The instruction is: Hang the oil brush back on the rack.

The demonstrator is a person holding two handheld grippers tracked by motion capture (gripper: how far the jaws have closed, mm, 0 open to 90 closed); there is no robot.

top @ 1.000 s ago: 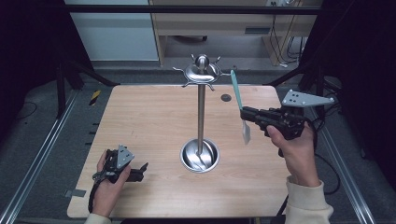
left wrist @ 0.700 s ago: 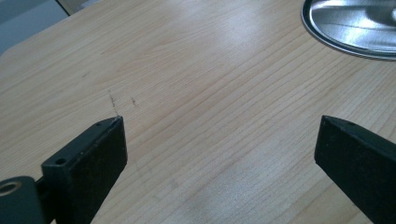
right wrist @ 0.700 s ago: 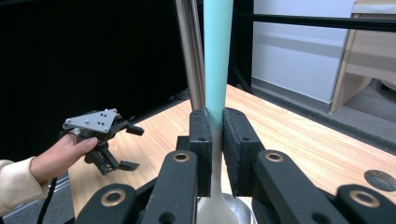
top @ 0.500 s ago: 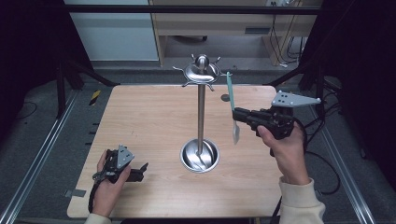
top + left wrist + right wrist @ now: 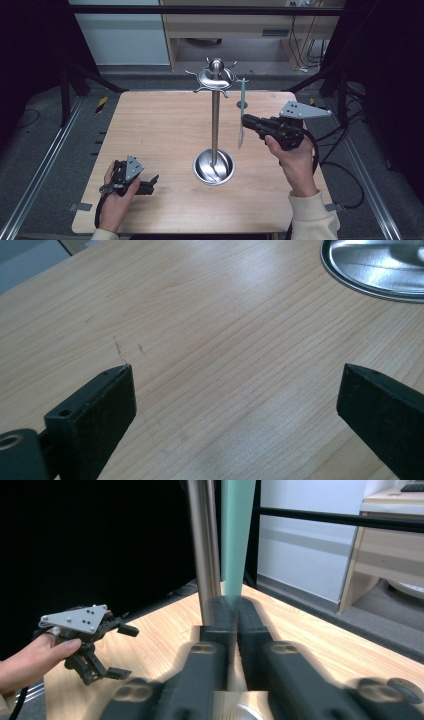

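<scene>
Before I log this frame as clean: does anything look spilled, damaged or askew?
Nothing is spilled or broken. The stand is upright on the table. The right gripper holds the green utensil near-vertical beside the pole. The left gripper rests open, with faint scuffs on the wood nearby.

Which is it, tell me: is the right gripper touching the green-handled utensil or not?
Touching. In the right gripper view the right gripper has its jaws closed on the green-handled utensil, whose handle rises straight from between them. The high view shows the same grip.
</scene>
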